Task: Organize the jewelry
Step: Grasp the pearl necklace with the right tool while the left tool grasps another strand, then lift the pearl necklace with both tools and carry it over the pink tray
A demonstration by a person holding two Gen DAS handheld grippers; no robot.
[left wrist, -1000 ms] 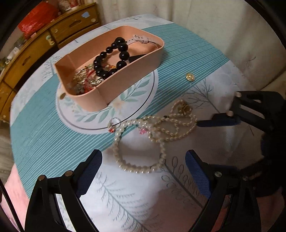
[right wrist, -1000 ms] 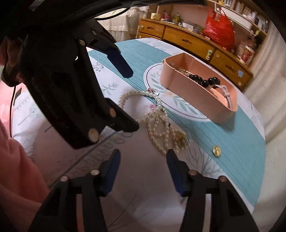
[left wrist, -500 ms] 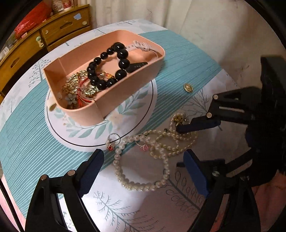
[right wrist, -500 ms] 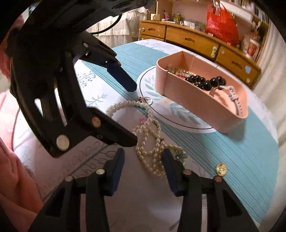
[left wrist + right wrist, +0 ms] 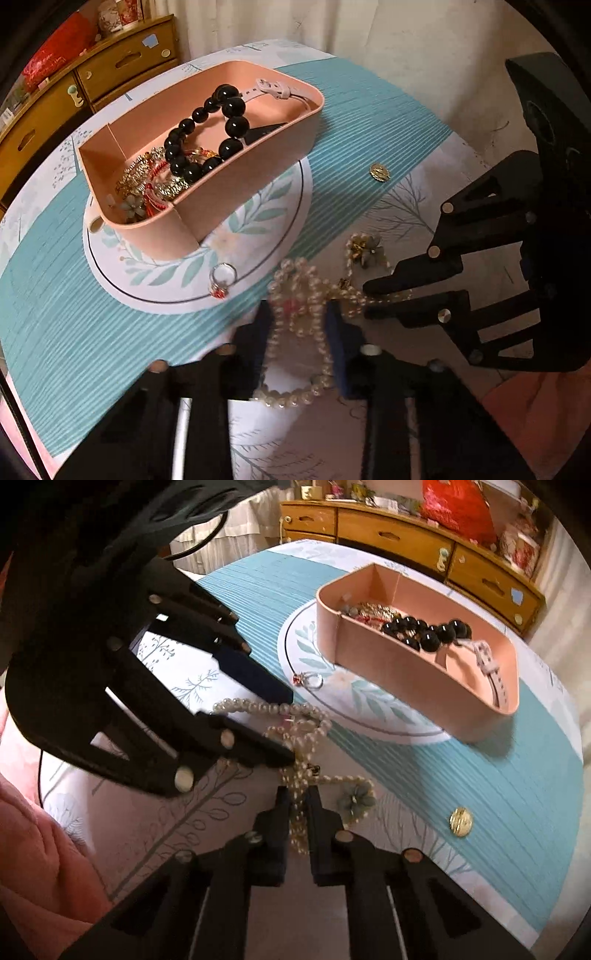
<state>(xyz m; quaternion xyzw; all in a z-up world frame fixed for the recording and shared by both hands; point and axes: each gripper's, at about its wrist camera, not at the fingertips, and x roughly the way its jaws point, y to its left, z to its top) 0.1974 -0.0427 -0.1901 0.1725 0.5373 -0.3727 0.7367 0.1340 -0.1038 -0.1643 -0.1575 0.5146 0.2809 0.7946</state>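
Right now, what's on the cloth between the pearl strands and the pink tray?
One ring with a red stone, lying on the round leaf print between the pearl strands and the pink tray. Both views show it; otherwise bare cloth.

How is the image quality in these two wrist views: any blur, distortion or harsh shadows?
Left wrist view: the left gripper and pearl strands are motion-blurred as its jaws close; the pink tray stays sharp.
Right wrist view: fairly sharp, right gripper crisp; the tray throws a soft shadow on the cloth.
Both: strong fisheye bending, dark corners, warm dim light.
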